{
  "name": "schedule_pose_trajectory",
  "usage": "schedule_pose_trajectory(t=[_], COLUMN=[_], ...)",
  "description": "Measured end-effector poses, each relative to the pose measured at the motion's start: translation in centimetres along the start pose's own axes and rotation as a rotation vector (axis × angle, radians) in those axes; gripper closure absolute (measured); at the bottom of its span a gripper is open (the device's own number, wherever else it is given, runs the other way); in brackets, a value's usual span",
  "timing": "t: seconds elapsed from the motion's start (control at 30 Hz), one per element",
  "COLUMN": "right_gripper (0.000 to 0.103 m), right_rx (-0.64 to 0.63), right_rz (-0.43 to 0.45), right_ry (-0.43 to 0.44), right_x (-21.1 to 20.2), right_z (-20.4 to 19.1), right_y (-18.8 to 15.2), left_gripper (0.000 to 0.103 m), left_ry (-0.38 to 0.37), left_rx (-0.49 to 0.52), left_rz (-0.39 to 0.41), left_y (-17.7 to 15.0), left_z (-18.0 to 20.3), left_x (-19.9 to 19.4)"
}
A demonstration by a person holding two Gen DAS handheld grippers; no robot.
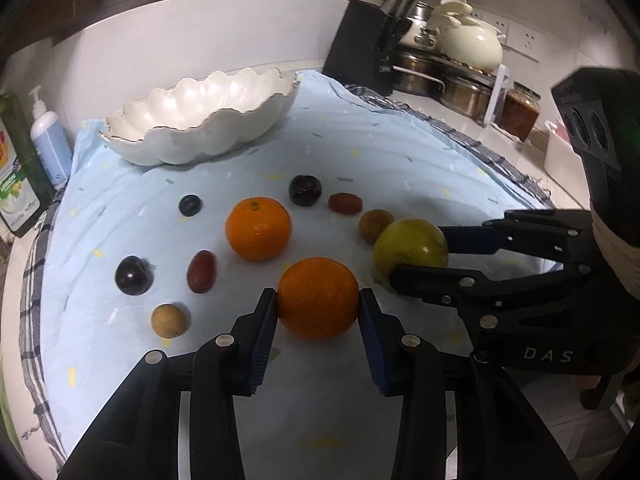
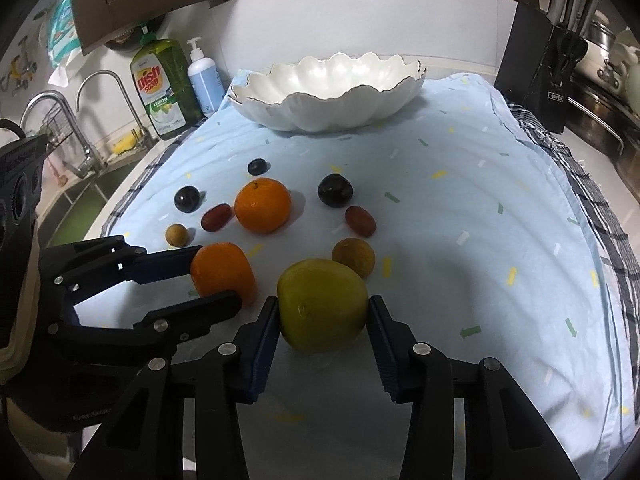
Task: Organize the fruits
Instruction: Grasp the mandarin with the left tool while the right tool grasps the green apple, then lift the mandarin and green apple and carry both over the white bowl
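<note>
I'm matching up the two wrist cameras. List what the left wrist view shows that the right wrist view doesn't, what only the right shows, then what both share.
Only the left wrist view: a cream lidded pot, stacked steel pots and a jar at the far right.

Only the right wrist view: the sink taps and the label of the green dish soap bottle.

Both: the empty white bowl, the left gripper closed on the near orange, the right gripper closed on the yellow-green fruit, the second orange and small fruits on the blue cloth.

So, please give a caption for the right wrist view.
Right gripper clamps a yellow-green fruit before the empty white bowl.
</note>
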State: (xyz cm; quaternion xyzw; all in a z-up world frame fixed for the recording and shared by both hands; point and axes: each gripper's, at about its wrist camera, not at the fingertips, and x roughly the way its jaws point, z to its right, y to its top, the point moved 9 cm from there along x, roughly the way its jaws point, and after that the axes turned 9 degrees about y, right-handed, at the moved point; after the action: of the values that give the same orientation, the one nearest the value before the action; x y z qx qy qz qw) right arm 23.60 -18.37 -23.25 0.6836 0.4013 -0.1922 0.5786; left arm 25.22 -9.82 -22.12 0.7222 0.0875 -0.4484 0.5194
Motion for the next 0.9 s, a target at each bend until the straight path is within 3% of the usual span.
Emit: schedule_pose_trajectory(t=[0.27, 0.9], right_gripper=[0.058, 0.058], right_rx=[0.0, -0.023], right_rz=[0.046, 0.248], right_ry=[-0.022, -0.1], right_x=[-1.2, -3.8], right_z=[-0.9, -3.0], right_y=[2.0, 10.7], left_gripper=[0.063, 0.063], left_ry=[0.024, 0.108], left_rx=[-0.035, -0.078], left_rz=[0.049, 0.229], left_y=[1.9, 9.5], left_z=[-2.0, -7.9], left_x=[-1.9, -5.6])
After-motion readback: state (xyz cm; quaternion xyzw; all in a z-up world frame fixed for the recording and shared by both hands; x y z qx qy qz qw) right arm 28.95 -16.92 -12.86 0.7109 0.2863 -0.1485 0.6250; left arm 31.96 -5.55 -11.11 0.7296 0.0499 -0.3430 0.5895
